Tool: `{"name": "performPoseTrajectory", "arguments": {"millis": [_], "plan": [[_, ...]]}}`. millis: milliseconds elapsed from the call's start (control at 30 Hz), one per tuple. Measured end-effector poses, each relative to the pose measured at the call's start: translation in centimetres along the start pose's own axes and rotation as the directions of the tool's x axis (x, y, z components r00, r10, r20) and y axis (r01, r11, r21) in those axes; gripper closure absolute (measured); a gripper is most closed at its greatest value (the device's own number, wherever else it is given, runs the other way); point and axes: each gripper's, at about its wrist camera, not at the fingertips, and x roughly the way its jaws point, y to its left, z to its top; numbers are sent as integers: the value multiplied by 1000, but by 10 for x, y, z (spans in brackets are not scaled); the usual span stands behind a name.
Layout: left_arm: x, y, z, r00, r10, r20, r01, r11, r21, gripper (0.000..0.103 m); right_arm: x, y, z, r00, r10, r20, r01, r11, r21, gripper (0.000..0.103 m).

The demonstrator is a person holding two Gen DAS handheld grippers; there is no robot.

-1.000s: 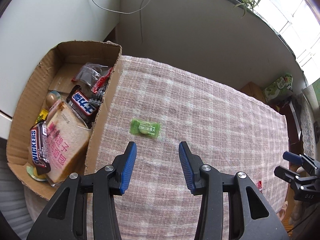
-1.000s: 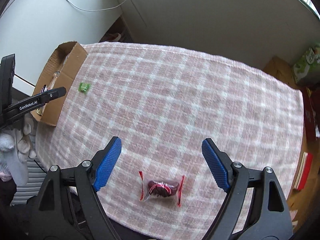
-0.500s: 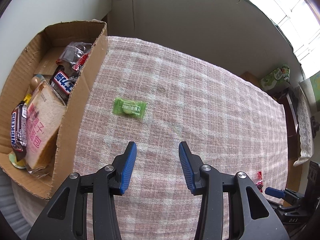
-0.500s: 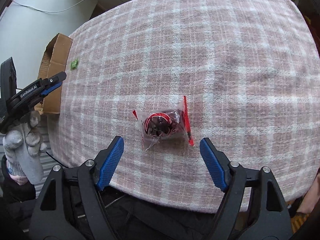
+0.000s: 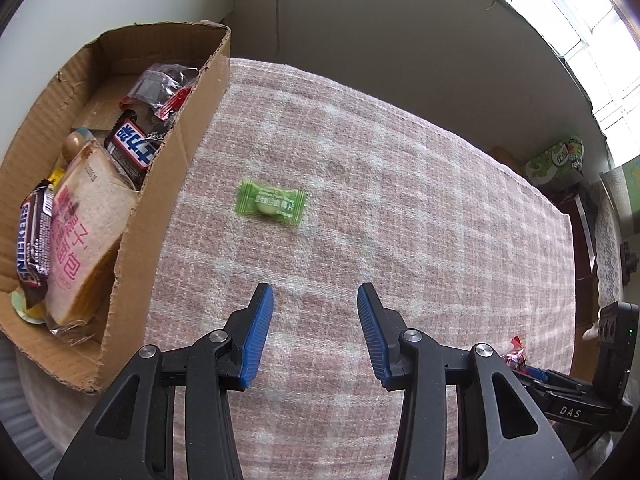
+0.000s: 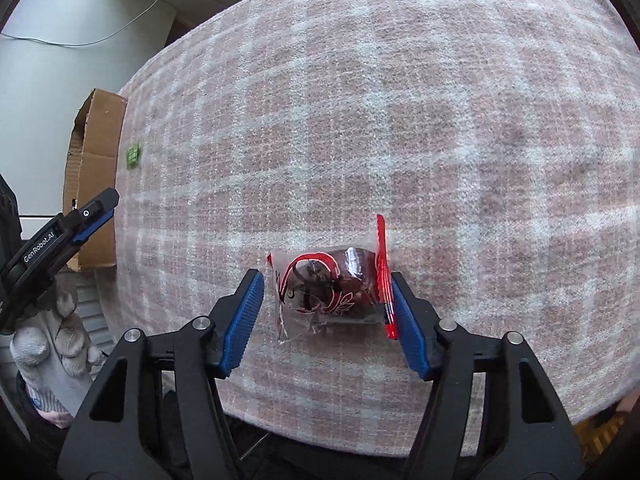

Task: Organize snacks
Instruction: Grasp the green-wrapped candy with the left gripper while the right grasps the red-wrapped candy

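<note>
- Lying now between the two blue pads of the right claw [image 6: 327, 314]: the dark snack in a clear packet with red edges [image 6: 330, 290], near the front edge of the checked cloth [image 6: 400, 100].
- Closing in compared with half a second ago: jaws then wide apart and short of the packet, now narrowed around it, right pad [image 6: 408, 320] touching the red edge, left pad just beside and not yet pressing.
- Meaning, probably, a grasp about to be completed, with carrying to the cardboard box [image 5: 160, 184] still to be done.
- Lying loose on the cloth near the box wall: the green candy [image 5: 271, 202].
- Hovering open and empty behind the candy: the left claw [image 5: 315, 334], a little nearer to it than half a second ago.
- Already resting inside the box: chocolate bars [image 5: 34, 248] and a bread packet [image 5: 86, 232].
</note>
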Motion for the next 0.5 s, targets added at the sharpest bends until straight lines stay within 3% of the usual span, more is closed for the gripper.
{"name": "performPoseTrajectory", "arguments": {"millis": [333, 500], "plan": [[13, 8, 23, 1000, -14, 16, 16, 994, -110, 60, 7, 21, 29, 994, -83, 66, 92, 984, -152, 43], [22, 14, 29, 1000, -2, 10, 4, 988, -152, 60, -3, 23, 31, 992, -95, 87, 107, 984, -140, 43]]}}
